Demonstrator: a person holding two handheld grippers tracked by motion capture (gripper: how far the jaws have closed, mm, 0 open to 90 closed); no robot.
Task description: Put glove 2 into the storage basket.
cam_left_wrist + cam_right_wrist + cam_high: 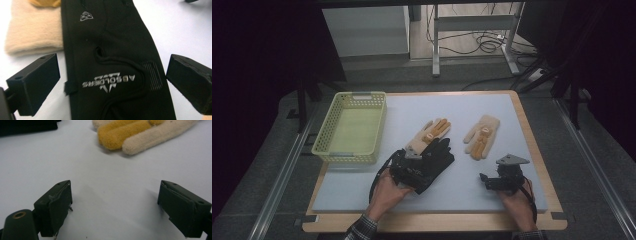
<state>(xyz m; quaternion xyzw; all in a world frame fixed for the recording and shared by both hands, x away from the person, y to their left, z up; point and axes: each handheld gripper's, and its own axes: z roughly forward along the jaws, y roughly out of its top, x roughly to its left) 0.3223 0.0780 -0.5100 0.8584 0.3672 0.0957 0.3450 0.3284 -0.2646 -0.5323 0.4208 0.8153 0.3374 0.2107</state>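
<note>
The worktop [362, 192] carries a pale mat, with a yellow-green basket [349, 128] at its far left corner. A black glove [439, 156] lies near the middle of the mat, its long axis running diagonally, fingertips toward the far right and cuff toward the person. In the high view its cuff end is hidden under the left gripper [412, 172], and its dark shape is hard to separate from the gripper body. In the left gripper view the glove is cut off at top and bottom; a printed logo reads upside down. The left gripper's fingers [37, 82] stand wide apart on either side of the glove, not pressing it. A cream-and-mustard glove [428, 134] touches the black one on its far left; a second matching glove [482, 135] lies apart to the right. The right gripper [492, 181] rests on bare mat, its fingers [56, 207] spread wide with nothing between them.
</note>
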